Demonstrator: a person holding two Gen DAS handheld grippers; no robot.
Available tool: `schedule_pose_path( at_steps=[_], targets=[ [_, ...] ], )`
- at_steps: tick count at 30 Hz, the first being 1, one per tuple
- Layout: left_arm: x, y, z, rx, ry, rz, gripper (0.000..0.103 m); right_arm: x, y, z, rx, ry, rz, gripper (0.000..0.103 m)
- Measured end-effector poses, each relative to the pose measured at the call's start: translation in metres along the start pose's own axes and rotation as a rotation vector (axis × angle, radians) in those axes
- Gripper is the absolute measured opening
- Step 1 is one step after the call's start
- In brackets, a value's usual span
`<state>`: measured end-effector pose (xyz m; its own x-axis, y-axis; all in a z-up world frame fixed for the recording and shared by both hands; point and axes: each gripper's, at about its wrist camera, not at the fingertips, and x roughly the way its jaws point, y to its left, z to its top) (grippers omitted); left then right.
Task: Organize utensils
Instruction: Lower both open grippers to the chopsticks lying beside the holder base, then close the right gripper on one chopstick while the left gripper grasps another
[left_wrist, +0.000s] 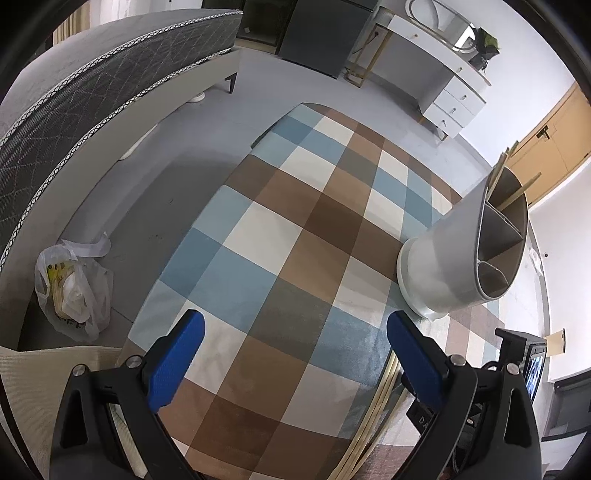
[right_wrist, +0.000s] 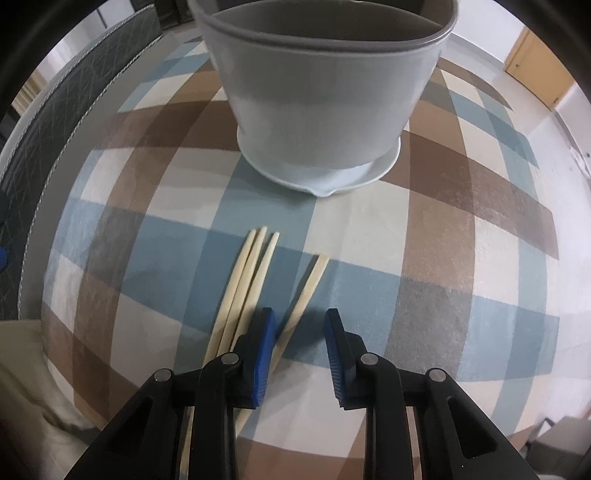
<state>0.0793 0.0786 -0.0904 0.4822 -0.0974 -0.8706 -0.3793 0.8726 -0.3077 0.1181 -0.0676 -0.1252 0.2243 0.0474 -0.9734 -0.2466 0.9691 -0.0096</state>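
Right wrist view: the right gripper (right_wrist: 300, 325) points steeply down at the checked surface (right_wrist: 424, 258), its blue pads narrowed but with a clear gap between them. One pale chopstick (right_wrist: 303, 295) runs slantwise into that gap, passing close beside the left-hand pad; whether that pad touches it I cannot tell, and the other pad stands apart from it, so nothing is clamped. Just to the left of the gripper lies a bundle of three chopsticks (right_wrist: 243, 280), side by side and touching, their tips fanned slightly toward the holder. The single stick lies near the bundle, its tip apart from the others. Farther out, toward the far edge of the surface, stands a pale grey utensil holder (right_wrist: 317, 110) on a white saucer-like base, upright, with a darker rim.

In the left wrist view the left gripper (left_wrist: 295, 332) hangs above the same surface (left_wrist: 280, 236) with its blue pads spread wide and nothing between them. The chopsticks (left_wrist: 376, 410) show as pale lines beside its right-hand finger, near the close edge. Beyond, at the right edge of the surface, the utensil holder (left_wrist: 439, 258) shows inner dividers, and a few sticks stand in its far compartment. Off the surface, a plastic bag (left_wrist: 74, 291) sits on the floor beside a bed (left_wrist: 92, 96), and a white dresser (left_wrist: 436, 70) stands against the far wall.
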Motion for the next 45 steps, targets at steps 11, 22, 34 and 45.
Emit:
schedule_pose_path(
  at_steps=[11,22,34,45],
  targets=[
    [0.007,0.004,0.000,0.022,0.009,0.036,0.096,0.002,-0.005,0.027,-0.005,-0.069,-0.009,0.010],
    [0.037,-0.039,-0.041,0.293,0.129,0.029,0.096,-0.024,-0.090,-0.013,0.256,-0.202,0.245,0.005],
    [0.054,-0.061,-0.083,0.438,0.207,0.112,0.096,-0.045,-0.129,-0.036,0.440,-0.321,0.485,0.005],
    [0.067,-0.062,-0.093,0.432,0.252,0.172,0.097,-0.067,-0.141,-0.042,0.457,-0.404,0.514,0.005]
  ],
)
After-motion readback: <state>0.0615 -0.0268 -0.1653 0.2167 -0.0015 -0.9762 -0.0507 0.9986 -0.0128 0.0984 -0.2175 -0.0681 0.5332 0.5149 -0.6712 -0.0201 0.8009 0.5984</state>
